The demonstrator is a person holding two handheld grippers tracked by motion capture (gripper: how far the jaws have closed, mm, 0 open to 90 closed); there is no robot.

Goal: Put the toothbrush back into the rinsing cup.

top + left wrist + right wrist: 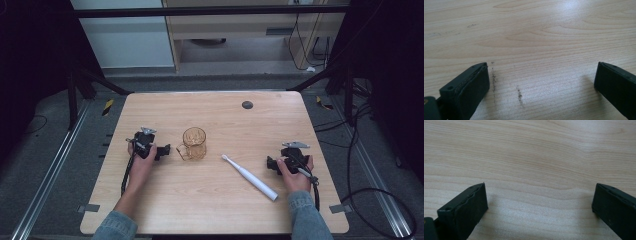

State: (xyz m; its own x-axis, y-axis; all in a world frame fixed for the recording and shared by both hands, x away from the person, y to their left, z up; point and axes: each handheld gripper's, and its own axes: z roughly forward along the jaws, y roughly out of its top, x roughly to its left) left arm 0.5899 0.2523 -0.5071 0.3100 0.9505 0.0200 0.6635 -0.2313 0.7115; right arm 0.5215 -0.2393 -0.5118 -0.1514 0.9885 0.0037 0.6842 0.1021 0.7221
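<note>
While both grippers rest on the table, the amber glass mug stands upright center-left, handle toward the left gripper — just beside its tips, can't tell if touching. White toothbrush lies diagonal, center-right, head far-left, between mug and right gripper, apart from both. Dark round cap sits on the far side of the tabletop, well apart from everything. Nothing blocks either path. Left gripper view: jaws wide apart, bare wood w/ dark scuff marks between, holding nothing. Right gripper view: jaws wide apart too — bare wood only, nothing held.
</note>
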